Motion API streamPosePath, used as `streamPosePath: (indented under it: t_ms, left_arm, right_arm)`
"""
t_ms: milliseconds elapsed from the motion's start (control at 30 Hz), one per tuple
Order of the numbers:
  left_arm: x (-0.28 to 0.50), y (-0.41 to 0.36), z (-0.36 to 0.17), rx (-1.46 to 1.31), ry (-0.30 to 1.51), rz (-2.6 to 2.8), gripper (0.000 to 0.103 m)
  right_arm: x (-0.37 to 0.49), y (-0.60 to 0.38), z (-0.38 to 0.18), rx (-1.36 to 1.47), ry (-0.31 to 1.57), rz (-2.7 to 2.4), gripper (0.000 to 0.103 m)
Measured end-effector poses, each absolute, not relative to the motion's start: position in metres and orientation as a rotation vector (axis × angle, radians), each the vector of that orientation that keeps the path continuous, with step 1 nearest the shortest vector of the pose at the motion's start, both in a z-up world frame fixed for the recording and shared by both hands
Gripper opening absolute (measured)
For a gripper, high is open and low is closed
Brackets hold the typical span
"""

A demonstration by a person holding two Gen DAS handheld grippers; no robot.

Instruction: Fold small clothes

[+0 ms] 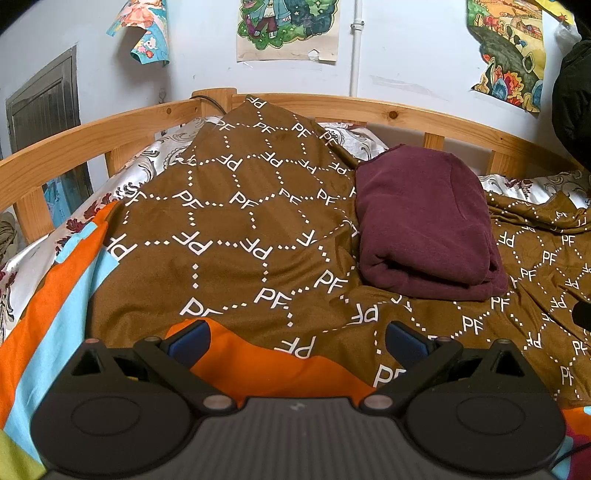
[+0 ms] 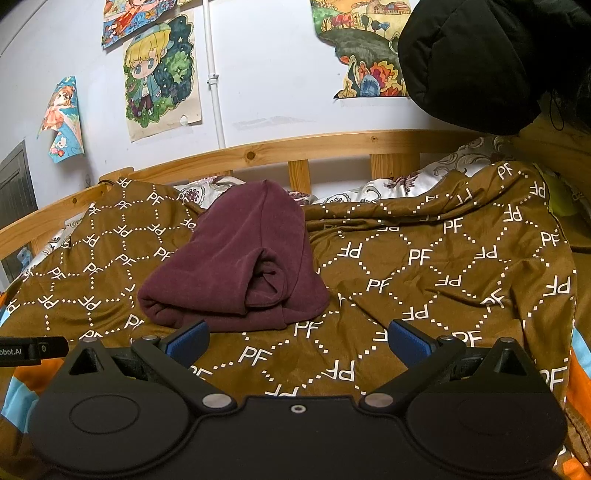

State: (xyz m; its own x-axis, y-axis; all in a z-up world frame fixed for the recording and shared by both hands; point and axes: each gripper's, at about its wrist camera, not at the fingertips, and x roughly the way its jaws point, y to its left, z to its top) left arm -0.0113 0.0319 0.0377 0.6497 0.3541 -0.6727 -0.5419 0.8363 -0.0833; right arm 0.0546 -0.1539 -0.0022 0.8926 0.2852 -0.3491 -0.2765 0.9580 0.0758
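1. While both sets of jaws gape wide and empty, the left gripper [image 1: 297,341] and right gripper [image 2: 297,339] hover above the brown blanket [image 1: 236,221];
2. the folded maroon garment [image 1: 424,221] lies on it, near the bed's wooden rail [image 1: 332,105].

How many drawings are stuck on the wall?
3 show fully or partly: a curling drawing on the left, the cartoon-child drawing in the middle, a landscape drawing on the right. A fourth peeks in above; more may be hidden.
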Motion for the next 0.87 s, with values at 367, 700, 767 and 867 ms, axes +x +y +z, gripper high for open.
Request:
streamPosePath:
  t_ms: [367, 700, 767, 867]
  left_arm:
    - [-0.0042, 0.0269, 0.0408, -0.233, 0.726, 0.459, 0.102]
    - [-0.0052, 0.0260, 0.0417, -0.214, 0.722, 0.458, 0.102]
    - [-0.0051, 0.0257, 0.0419, -0.211, 0.722, 0.457, 0.102]
    - [-0.0052, 0.0264, 0.0420, -0.214, 0.723, 0.459, 0.102]
  right_arm:
    - [0.0556, -0.1530, -0.0024, 0.023, 0.368, 0.291, 0.102]
    - [0.0559, -0.1538, -0.0032, 0.023, 0.374, 0.293, 0.102]
    - [0.0558, -0.1541, -0.0045, 0.022, 0.374, 0.293, 0.102]
    - [0.0563, -0.1536, -0.0037, 0.023, 0.374, 0.292, 0.102]
